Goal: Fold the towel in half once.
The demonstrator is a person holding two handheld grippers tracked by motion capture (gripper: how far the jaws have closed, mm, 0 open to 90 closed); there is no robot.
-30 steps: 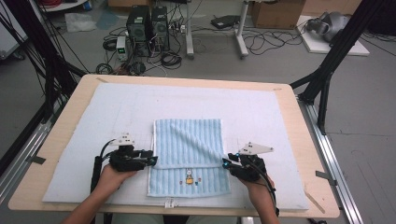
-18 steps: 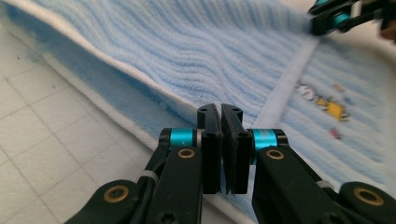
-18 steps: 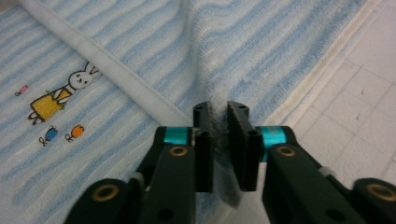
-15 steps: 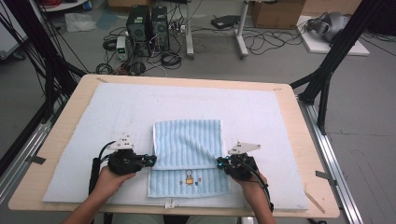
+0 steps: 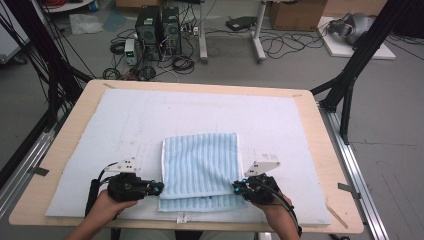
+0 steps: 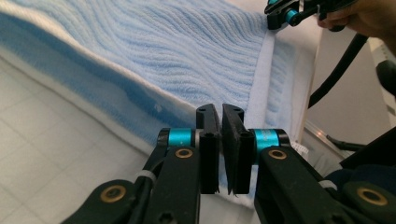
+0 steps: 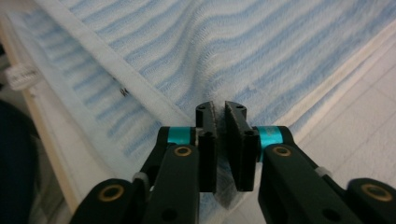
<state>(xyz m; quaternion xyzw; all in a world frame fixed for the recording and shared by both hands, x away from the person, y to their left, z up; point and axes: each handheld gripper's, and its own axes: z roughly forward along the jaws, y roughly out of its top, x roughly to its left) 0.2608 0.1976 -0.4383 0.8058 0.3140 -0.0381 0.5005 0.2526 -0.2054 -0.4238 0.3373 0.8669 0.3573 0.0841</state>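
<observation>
A light blue striped towel lies folded on the white mat, its upper layer stopping just short of the near edge. My left gripper is at the upper layer's near left corner, my right gripper at its near right corner. In the left gripper view the jaws stand nearly together with the towel edge between the pads. The right gripper view shows its jaws pinching cloth, and wrinkles in the towel run toward them. Both pairs of jaws have just been opening a little.
The mat covers most of the wooden table, with bare mat on both sides of the towel and beyond it. Black frame posts stand at the table's far corners. The other gripper shows at the top right of the left gripper view.
The towel's upper layer has been drawn toward the near edge and now covers the small printed figure. Both grippers have moved nearer the person with it.
</observation>
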